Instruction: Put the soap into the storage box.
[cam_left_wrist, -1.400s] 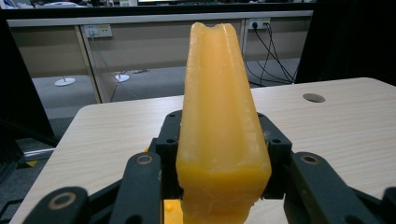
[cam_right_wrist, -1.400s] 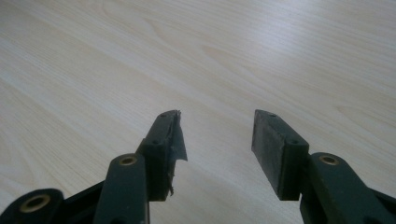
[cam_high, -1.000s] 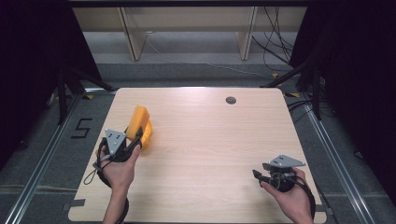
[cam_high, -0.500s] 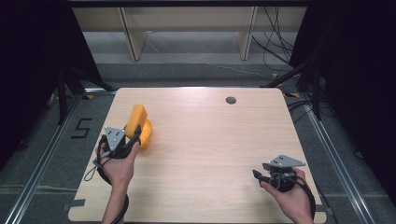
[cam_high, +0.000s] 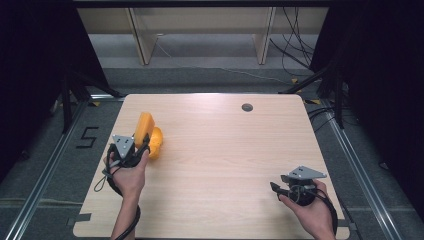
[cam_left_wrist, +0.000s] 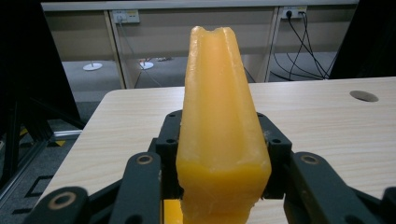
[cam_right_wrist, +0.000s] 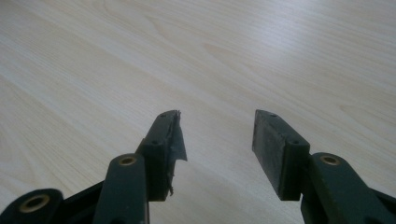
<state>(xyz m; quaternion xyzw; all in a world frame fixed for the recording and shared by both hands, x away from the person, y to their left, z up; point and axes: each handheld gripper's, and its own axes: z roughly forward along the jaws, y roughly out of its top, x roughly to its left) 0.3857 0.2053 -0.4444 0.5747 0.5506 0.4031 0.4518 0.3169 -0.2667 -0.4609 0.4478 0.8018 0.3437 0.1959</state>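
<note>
The left gripper (cam_high: 141, 146) is clamping a tall yellow-orange block (cam_left_wrist: 219, 126) squarely between its two black jaws, which are pressing on the block's flanks low down, so the piece is standing upright and rising well above the jaws in the left gripper view; I am judging that grip low on the body to be what is keeping the top-heavy shape from tipping. In the high view the yellow-orange block (cam_high: 144, 128) is sitting at the left side of the wooden table (cam_high: 225, 150), leaning against or touching a rounder orange piece (cam_high: 156, 142) just beside it; whether the two are joined I cannot tell; nor can I tell whether the block's base is resting on the table or hanging just clear of it. The right gripper (cam_right_wrist: 215, 140) is holding nothing; its jaws are standing apart over bare wood near the table's right front corner, well apart from the block, seemingly parked out of the way while the left hand (cam_high: 131, 172) is doing the work. A small round hole (cam_high: 247, 107) is showing near the far edge.
</note>
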